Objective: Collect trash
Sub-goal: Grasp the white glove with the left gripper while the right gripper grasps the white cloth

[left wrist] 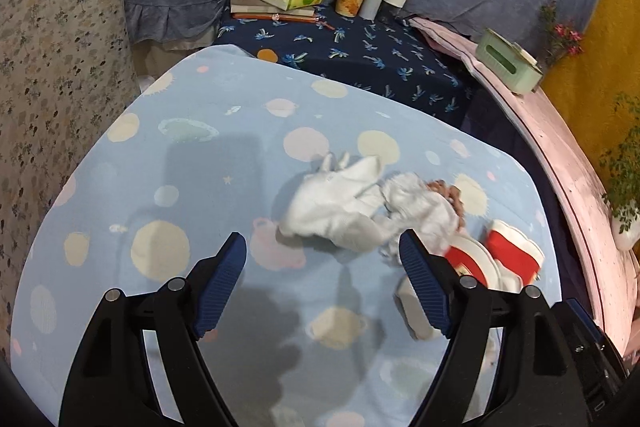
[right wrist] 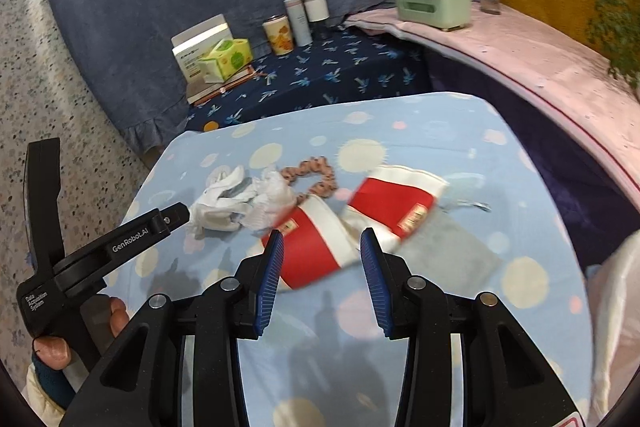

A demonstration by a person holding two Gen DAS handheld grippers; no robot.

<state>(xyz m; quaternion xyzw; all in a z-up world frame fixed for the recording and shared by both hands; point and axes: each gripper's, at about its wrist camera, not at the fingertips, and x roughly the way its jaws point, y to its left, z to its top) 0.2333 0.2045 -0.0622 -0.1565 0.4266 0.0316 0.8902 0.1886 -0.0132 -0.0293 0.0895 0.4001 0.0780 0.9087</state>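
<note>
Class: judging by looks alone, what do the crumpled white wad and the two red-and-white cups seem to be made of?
Crumpled white wad: probably tissue paper, matte, with soft irregular creases and frayed edges. Red-and-white cups: likely coated paper, smooth printed bands, lying on their sides; plastic cannot be ruled out.

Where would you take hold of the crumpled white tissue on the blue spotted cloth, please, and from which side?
Grip the crumpled white tissue across its raised, bunched middle, coming down from above with the open left gripper. It lies loose and lumpy on the blue spotted cloth, and its right end touches the red-and-white cups.
</note>
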